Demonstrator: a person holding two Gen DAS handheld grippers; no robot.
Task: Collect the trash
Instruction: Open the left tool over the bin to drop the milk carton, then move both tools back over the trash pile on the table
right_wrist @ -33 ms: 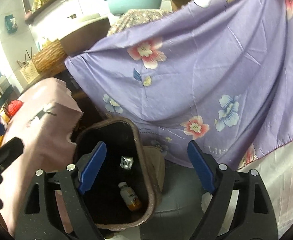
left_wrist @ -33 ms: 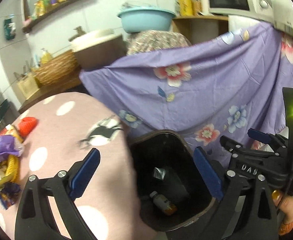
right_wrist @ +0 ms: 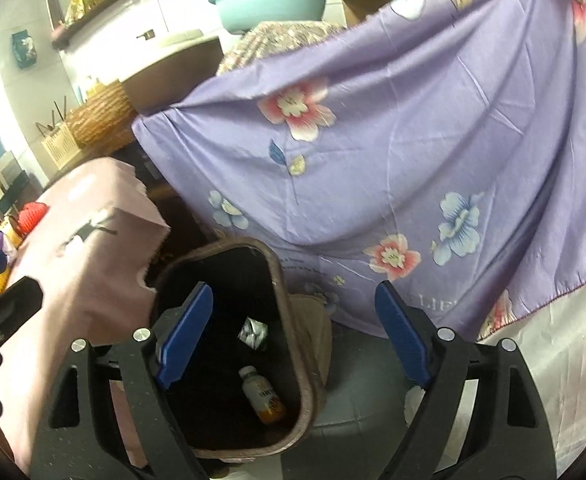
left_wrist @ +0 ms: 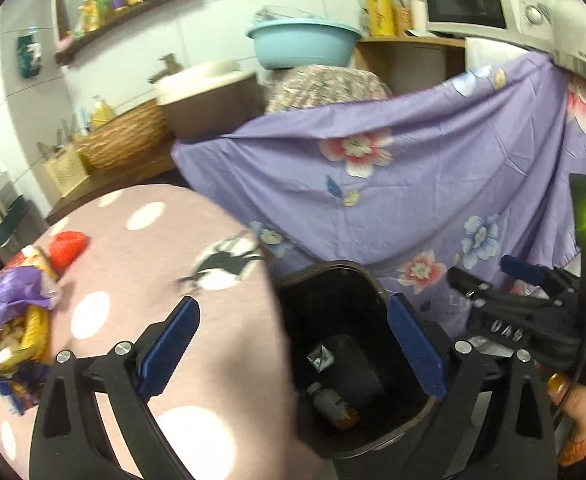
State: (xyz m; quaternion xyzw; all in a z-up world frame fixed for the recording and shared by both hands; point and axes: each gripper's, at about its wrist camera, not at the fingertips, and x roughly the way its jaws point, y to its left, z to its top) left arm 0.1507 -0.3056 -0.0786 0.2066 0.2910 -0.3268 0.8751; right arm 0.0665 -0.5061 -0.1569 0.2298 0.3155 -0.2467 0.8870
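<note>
Below, left gripper [left_wrist: 293, 344] fingers opening (empty) over trash bin [left_wrist: 373, 280].

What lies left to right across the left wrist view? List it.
Trash pile → pink dotted tablecloth → bin with a small bottle inside → right gripper at the far edge.

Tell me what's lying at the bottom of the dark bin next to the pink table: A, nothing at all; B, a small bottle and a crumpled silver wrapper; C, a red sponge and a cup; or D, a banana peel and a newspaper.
B: inside the bin, the right wrist view shows a small bottle with a white cap lying on the bottom, and a crumpled silver wrapper just beyond it.
</note>
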